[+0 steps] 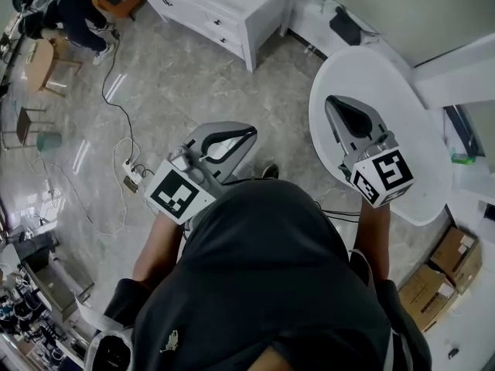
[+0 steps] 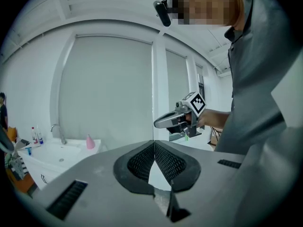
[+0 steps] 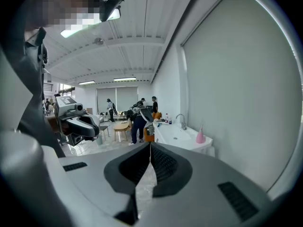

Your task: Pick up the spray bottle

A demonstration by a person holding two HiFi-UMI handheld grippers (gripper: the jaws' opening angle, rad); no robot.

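A small pink bottle with a narrow top (image 2: 90,142) stands on the corner of a white sink counter (image 2: 52,156); it may be the spray bottle, and it is far off. The right gripper view has it too, pink bottle (image 3: 200,135), beside the wall. My left gripper (image 2: 154,143) is shut with nothing between its pads. My right gripper (image 3: 150,144) is also shut and empty. In the head view the left gripper (image 1: 249,132) hangs over the marble floor and the right gripper (image 1: 334,100) over a round white table (image 1: 418,153). Each gripper shows in the other's view.
A white cabinet (image 1: 224,14) stands ahead. Cardboard boxes (image 1: 441,273) lie at the lower right. A power strip and cables (image 1: 128,178) trail over the floor on the left. Several people (image 3: 139,122), a low table and chairs are farther down the room.
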